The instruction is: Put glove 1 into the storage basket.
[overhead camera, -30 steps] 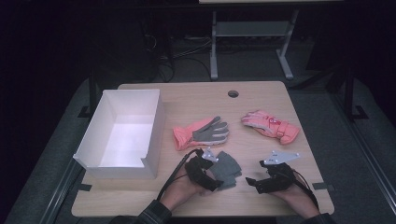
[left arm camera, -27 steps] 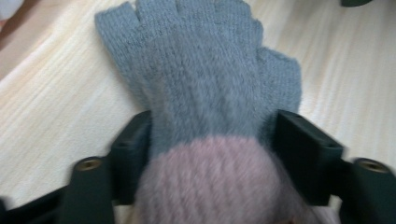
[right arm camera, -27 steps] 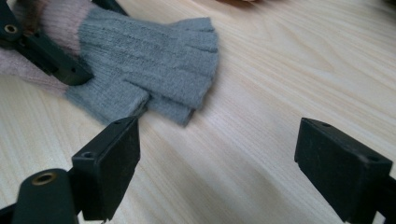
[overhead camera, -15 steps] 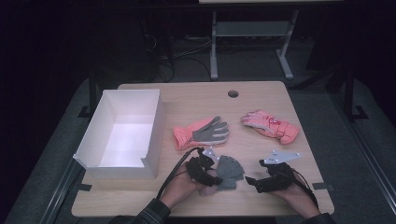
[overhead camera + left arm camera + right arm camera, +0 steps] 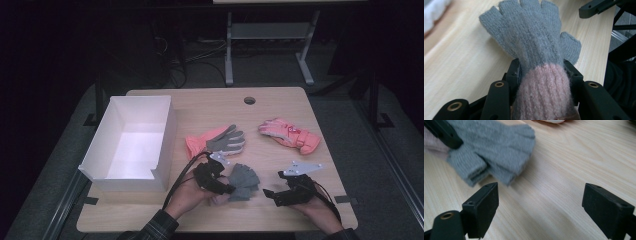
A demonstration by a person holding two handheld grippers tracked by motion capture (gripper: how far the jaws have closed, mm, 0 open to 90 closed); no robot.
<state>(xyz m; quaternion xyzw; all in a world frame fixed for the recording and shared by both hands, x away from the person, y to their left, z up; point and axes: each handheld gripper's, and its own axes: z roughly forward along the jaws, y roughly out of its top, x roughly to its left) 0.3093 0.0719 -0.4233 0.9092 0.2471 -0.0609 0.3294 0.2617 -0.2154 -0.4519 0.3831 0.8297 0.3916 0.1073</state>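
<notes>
The left gripper point(image 5: 541, 75), jaws just closed on the grey glove's point(image 5: 534, 35) pink cuff, risks slippage from fuzzy knit, while the right gripper point(image 5: 540, 205) gapes empty.

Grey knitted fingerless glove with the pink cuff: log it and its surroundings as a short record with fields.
Held item: grey knitted fingerless glove with pink cuff
Holder: left hand-held gripper, jaws just closed on the cuff
Right hand-held gripper: open, nothing between its jaws
Container: white open rectangular box, at table's left
Other items: coral and grey work glove; pink padded ski glove
Surface: light wooden table
</notes>
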